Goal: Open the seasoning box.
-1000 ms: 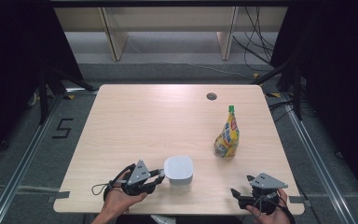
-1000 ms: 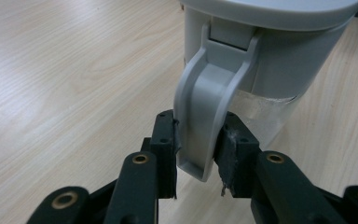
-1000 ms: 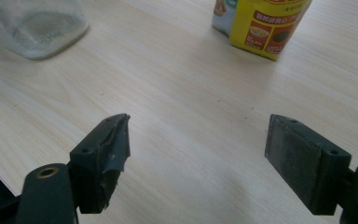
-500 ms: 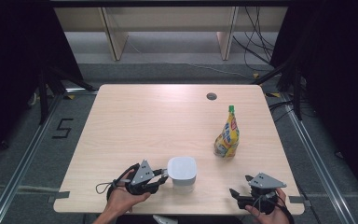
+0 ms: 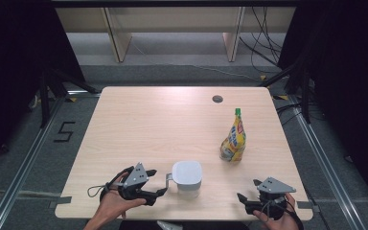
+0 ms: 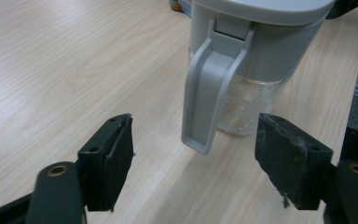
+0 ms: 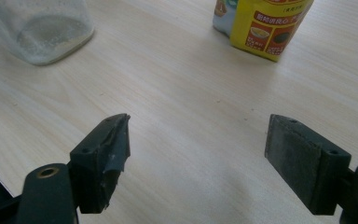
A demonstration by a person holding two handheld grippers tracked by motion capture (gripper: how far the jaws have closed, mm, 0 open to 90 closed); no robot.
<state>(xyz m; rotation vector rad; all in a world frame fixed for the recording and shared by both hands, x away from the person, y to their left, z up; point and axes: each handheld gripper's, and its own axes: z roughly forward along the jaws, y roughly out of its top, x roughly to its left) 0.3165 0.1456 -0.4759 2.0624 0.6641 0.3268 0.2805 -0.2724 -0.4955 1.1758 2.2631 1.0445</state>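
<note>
On the wooden table (image 5: 139,120) the upright jug (image 5: 187,178) points its handle (image 6: 209,93) at the left hand-held gripper (image 5: 159,183), just spread.

Colours of the things on the pale wood-grain tabletop (image 5: 139,120).
The jug (image 5: 187,178) has a light grey lid and handle (image 6: 205,93) over a clear, colourless body. The pouch (image 5: 234,139) is yellow with a green cap and red, blue and white label panels. Both the left gripper (image 5: 158,184) and the right gripper (image 5: 247,191) are black, each topped by a grey plate.
</note>
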